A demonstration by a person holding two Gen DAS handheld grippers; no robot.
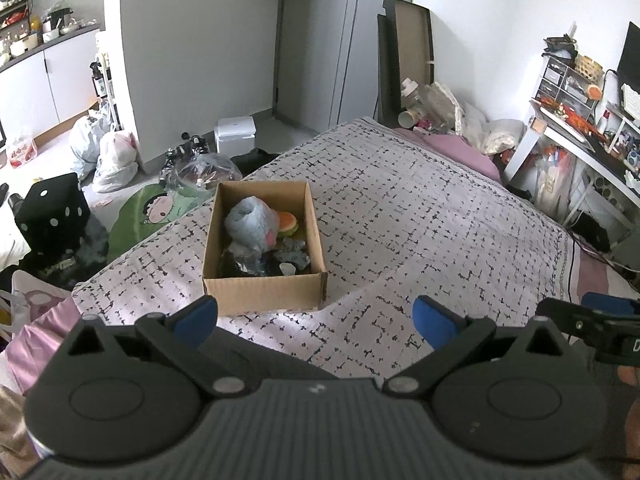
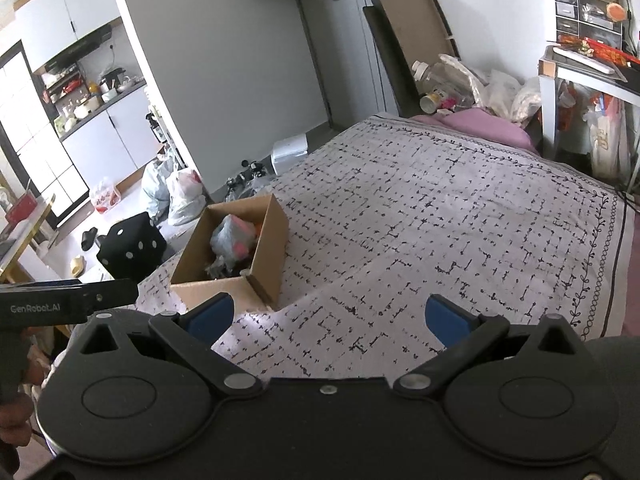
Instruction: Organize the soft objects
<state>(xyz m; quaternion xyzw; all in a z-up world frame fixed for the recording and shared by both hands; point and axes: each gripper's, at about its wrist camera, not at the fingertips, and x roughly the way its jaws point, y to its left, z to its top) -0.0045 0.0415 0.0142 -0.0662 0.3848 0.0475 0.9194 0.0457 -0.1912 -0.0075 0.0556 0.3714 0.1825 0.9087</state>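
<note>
Left gripper [image 1: 316, 322]: blue pads spread wide, nothing between them, held above the near edge of the patterned bedspread [image 1: 420, 216]. Right gripper [image 2: 328, 320]: likewise agape and empty. Just beyond, toward the far left, a cardboard box [image 1: 264, 292] on the bedspread, already holding a grey-blue plush toy [image 1: 252, 222], a burger-shaped toy [image 1: 288, 222] and darker soft bits. No loose soft objects visible on the bedspread; judged near finished or done.
</note>
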